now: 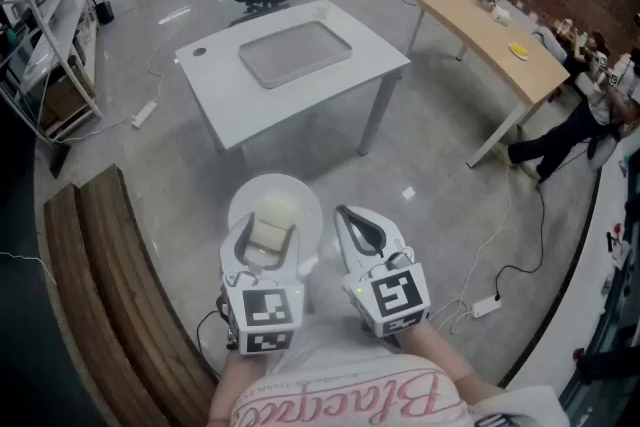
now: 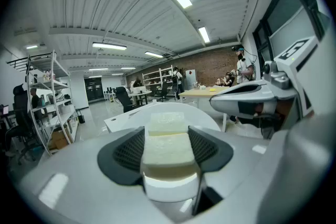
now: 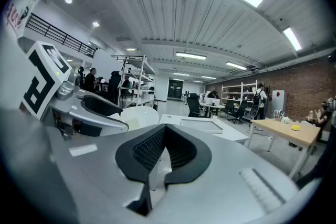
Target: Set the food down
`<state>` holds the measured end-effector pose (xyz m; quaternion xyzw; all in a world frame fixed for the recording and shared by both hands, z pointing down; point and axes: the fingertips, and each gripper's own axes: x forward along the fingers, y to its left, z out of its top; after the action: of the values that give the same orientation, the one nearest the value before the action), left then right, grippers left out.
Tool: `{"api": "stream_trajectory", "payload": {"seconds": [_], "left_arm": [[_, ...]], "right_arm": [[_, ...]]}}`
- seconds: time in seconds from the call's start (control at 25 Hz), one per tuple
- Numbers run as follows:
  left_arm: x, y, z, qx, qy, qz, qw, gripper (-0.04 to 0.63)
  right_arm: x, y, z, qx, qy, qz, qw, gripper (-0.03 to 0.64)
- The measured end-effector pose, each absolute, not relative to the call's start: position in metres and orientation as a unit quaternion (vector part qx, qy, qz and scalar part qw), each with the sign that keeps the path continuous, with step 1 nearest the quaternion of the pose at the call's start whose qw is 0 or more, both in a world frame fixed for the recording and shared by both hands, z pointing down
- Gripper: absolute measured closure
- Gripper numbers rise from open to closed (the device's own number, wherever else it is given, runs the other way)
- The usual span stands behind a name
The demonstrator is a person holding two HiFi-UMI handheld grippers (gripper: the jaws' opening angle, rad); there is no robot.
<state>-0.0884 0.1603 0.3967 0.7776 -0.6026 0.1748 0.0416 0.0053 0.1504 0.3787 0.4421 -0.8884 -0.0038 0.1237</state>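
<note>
The left gripper (image 1: 270, 230) and the right gripper (image 1: 350, 220) are held side by side in the lower middle of the head view, close to the body and pointed away from it. The left gripper's jaws are set apart, with their dark pads pressed against both sides of a pale block of food (image 2: 169, 147). The right gripper's jaws are closed together with nothing between them.

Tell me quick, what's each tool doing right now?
Left tool: closed on the pale food block.
Right tool: closed, holding nothing.
</note>
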Motion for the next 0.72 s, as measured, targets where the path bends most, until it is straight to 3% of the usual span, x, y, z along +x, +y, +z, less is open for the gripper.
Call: {"api": "stream_trajectory", "payload": {"seconds": [0.72], "left_arm": [[-0.083, 0.123, 0.405, 0.784, -0.590, 0.186, 0.052, 0.336]], "right_arm": [[0.004, 0.118, 0.394, 0.435, -0.892, 0.031, 0.123, 0.615]]}}
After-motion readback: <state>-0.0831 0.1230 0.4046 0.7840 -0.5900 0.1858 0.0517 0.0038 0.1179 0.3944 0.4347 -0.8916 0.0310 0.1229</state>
